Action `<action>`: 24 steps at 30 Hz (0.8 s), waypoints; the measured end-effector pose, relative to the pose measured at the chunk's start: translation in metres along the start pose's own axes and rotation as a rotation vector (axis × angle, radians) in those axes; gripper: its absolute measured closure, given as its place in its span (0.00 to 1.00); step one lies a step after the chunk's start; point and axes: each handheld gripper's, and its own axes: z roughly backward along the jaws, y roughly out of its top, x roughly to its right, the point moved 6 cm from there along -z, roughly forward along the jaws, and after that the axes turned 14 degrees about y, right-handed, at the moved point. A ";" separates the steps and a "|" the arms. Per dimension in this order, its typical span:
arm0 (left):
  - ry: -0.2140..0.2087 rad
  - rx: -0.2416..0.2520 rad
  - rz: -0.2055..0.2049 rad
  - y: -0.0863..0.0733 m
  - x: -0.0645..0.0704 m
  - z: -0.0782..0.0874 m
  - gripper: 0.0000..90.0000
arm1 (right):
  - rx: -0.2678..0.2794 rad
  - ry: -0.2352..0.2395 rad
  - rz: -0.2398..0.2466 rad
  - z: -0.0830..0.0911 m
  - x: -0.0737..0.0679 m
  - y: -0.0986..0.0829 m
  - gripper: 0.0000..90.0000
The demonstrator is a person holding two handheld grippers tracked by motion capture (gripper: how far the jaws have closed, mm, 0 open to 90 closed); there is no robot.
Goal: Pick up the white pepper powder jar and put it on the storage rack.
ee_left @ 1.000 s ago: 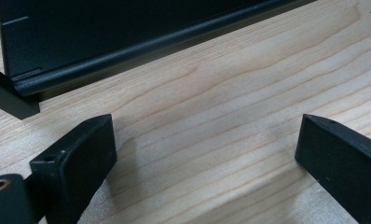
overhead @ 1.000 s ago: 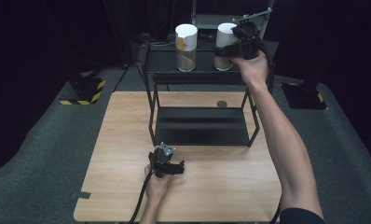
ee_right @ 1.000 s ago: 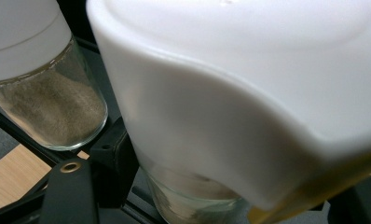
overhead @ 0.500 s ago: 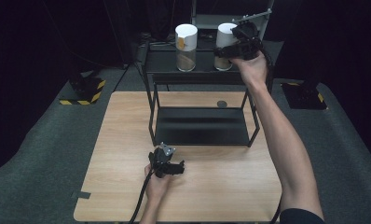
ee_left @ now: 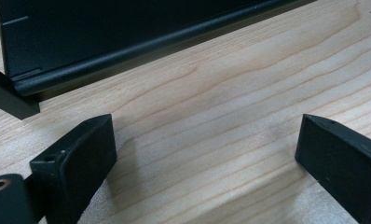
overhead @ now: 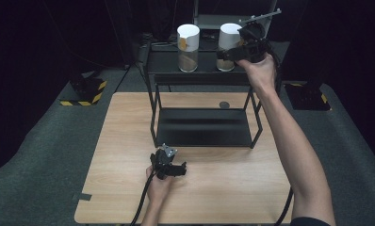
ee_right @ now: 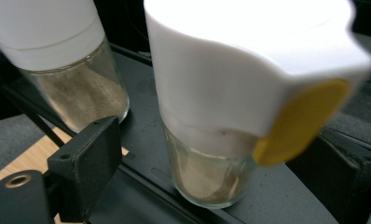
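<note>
Risk of toppling: right gripper [overhead: 230,52], jaws wide around the glass jar [ee_right: 221,112] on the black rack's top shelf [overhead: 204,70], could knock the neighbouring jar [ee_right: 62,60]; left gripper [overhead: 174,170] rests wide open on the table [overhead: 124,141].

Left claw [overhead: 180,168] open, right claw [overhead: 222,55] seemingly open.

One second jar [overhead: 188,47] was stood on the black rack [overhead: 202,77]; a dark disc [overhead: 224,104] was laid on the wooden table [overhead: 124,141].

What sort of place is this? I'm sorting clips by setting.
Probably a recording studio or lab bench: black curtains all round, a bare wooden table with a black metal rack, and hazard-striped stand bases on grey carpet.
</note>
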 end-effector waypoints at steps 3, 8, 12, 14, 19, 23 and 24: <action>0.000 0.001 0.003 0.000 0.000 0.000 0.06 | 0.009 0.009 0.002 0.005 0.001 -0.005 0.12; 0.002 0.001 -0.004 0.000 0.000 0.000 0.06 | 0.008 0.020 0.014 0.013 0.002 -0.011 0.12; 0.001 0.000 -0.004 0.000 0.000 0.000 0.06 | 0.031 0.026 0.023 0.022 0.003 -0.016 0.13; 0.001 0.000 -0.004 0.000 0.000 0.000 0.06 | 0.031 0.031 0.025 0.024 0.004 -0.018 0.13; 0.002 0.001 -0.001 0.000 0.000 0.000 0.06 | 0.032 0.047 0.020 0.030 0.008 -0.024 0.12; 0.002 0.001 -0.001 0.000 0.000 0.000 0.06 | 0.032 0.057 0.031 0.037 0.009 -0.027 0.12; 0.001 0.001 0.000 0.000 0.000 0.000 0.06 | 0.035 0.060 0.033 0.039 0.009 -0.028 0.13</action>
